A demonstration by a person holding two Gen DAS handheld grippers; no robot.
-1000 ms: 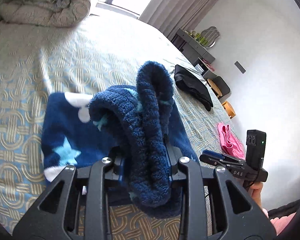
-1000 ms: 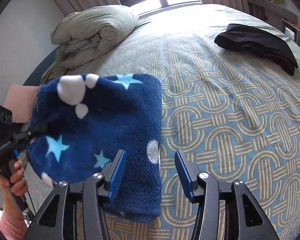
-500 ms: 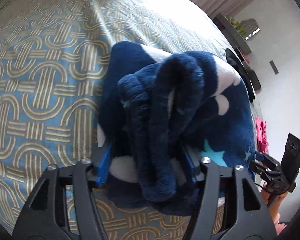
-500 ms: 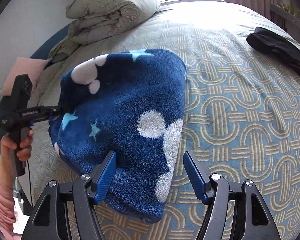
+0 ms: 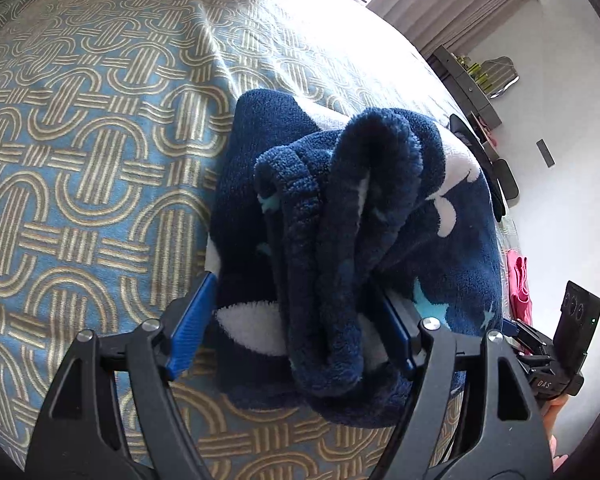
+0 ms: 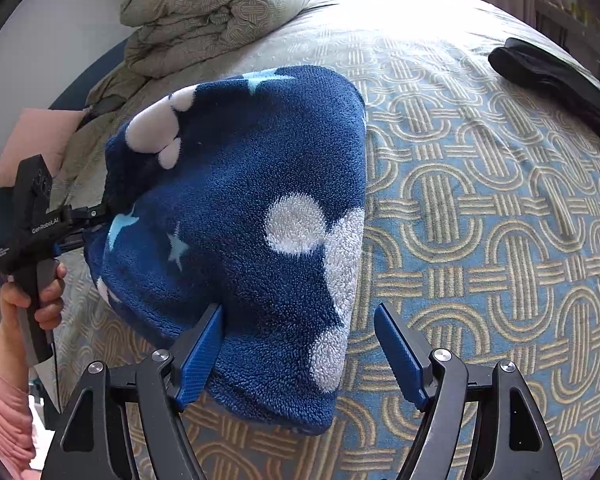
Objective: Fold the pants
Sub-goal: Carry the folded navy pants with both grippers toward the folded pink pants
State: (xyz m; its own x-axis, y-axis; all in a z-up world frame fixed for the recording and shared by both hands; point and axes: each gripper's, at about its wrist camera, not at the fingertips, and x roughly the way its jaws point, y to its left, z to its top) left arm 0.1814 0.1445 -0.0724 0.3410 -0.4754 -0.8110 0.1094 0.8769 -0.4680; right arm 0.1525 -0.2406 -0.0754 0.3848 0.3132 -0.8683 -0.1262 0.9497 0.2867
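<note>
The navy fleece pants (image 6: 240,184) with white blobs and pale blue stars lie folded in a thick bundle on the bed. In the left wrist view their bunched edge (image 5: 340,248) rises between the jaws of my left gripper (image 5: 294,332). Those jaws are opening and stand wide, and the fabric rests loosely between the pads. My right gripper (image 6: 300,356) straddles the near corner of the bundle. Its jaws are opening too, with a clear gap at the right pad. The left gripper (image 6: 72,220) also shows at the bundle's far left side.
The bed cover (image 5: 80,160) has a blue and tan loop pattern. A folded duvet (image 6: 212,12) lies at the head end, a black garment (image 6: 552,76) far right, and a pink garment (image 5: 518,276) near the bed edge. A hand (image 6: 40,292) in a pink sleeve holds the left gripper.
My left gripper came down with the pinched pants edge and its jaws spread wide, letting the fabric go. The right jaws also widened around the near corner. The bundle now rests on the bed.
</note>
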